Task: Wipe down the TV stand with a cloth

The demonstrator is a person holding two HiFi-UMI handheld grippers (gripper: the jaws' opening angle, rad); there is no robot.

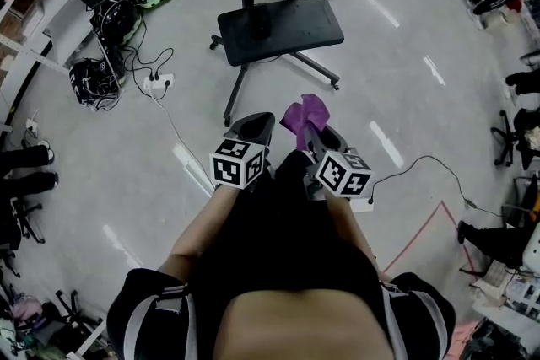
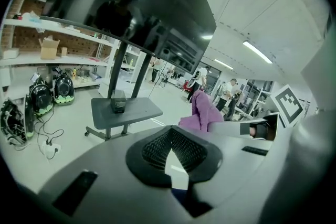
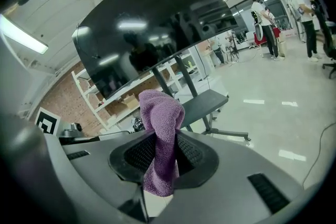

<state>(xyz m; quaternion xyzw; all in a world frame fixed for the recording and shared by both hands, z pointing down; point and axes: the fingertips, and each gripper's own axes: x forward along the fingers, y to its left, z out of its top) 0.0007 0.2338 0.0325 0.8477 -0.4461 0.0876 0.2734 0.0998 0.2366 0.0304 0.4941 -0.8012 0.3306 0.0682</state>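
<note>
- Cloth (image 1: 305, 115): purple.
- TV stand (image 1: 281, 28): dark grey shelf, black posts.
- Left gripper (image 1: 261, 120), right gripper (image 1: 310, 131): grey, with black-and-white square-patterned cubes.
- Floor (image 1: 405, 80): pale grey.

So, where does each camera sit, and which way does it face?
Head view: on the person's head, facing steeply down at the floor and stand; shows forearms, left gripper, right gripper.
Left gripper view: on the left gripper, facing forward along its shut, empty jaws to the stand and TV.
Right gripper view: on the right gripper, facing the TV; jaws hold the cloth.
Shared: all three show stand and cloth.
</note>
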